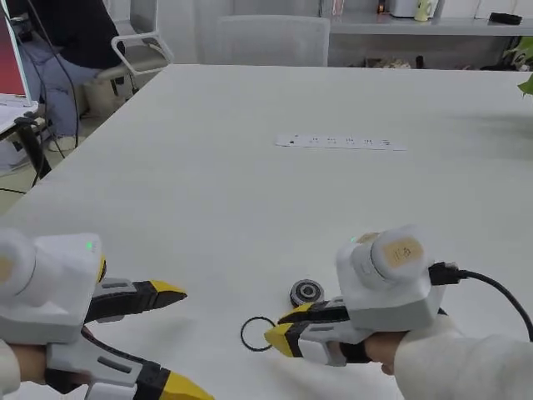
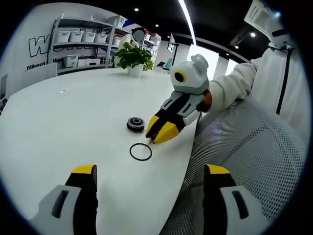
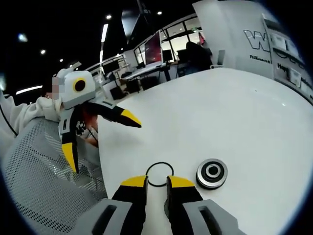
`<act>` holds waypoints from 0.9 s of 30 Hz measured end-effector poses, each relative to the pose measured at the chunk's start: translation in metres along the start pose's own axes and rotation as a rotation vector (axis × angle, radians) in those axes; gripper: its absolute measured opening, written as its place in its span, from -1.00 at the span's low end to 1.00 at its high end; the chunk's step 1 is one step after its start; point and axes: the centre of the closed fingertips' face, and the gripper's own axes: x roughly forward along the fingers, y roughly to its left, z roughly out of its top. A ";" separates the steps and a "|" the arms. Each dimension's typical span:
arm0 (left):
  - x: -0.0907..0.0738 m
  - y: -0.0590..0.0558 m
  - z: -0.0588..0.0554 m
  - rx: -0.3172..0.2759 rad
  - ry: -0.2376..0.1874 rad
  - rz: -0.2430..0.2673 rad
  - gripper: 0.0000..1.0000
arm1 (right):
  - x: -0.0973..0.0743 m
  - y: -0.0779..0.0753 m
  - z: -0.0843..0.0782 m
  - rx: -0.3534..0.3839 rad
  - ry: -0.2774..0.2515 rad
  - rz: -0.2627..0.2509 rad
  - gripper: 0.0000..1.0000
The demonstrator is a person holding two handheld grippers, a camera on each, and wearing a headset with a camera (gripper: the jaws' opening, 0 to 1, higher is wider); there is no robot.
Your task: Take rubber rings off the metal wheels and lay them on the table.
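The right gripper [image 1: 276,335] is angling down toward the table [image 1: 250,192] at 5 o'clock in the head view. Its 2 jaws are standing narrow, almost together, and are gripping nothing. 1 black ring [image 1: 256,333] is lying flat and loose on the table, just off those yellow tips. In the right gripper view it is sitting straight ahead of the jaws, at 12 o'clock. The wheel [image 1: 306,292] is lying flat near the ring, at about 1 o'clock from it in the head view, apart from it and just beside the right gripper's flank. The wheel is showing a dark outer band around a metal hub, and I cannot tell whether that band is another ring. The left gripper [image 1: 187,342] is hanging at 7 o'clock in the head view with its 2 jaws spread wide and empty, pointing toward the ring from well apart. A white strip [image 1: 341,142] is lying farther up the table, at 12 o'clock.
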 end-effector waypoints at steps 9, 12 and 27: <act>-0.001 0.000 0.000 0.004 0.004 0.008 0.74 | -0.018 -0.013 0.024 0.058 -0.099 -0.029 -0.72; -0.001 0.001 0.001 0.000 -0.001 0.015 0.71 | -0.028 -0.019 0.036 0.075 -0.148 -0.038 -0.70; -0.001 0.000 0.005 -0.017 -0.013 0.023 0.71 | -0.059 -0.034 0.053 0.002 -0.188 -0.066 -0.63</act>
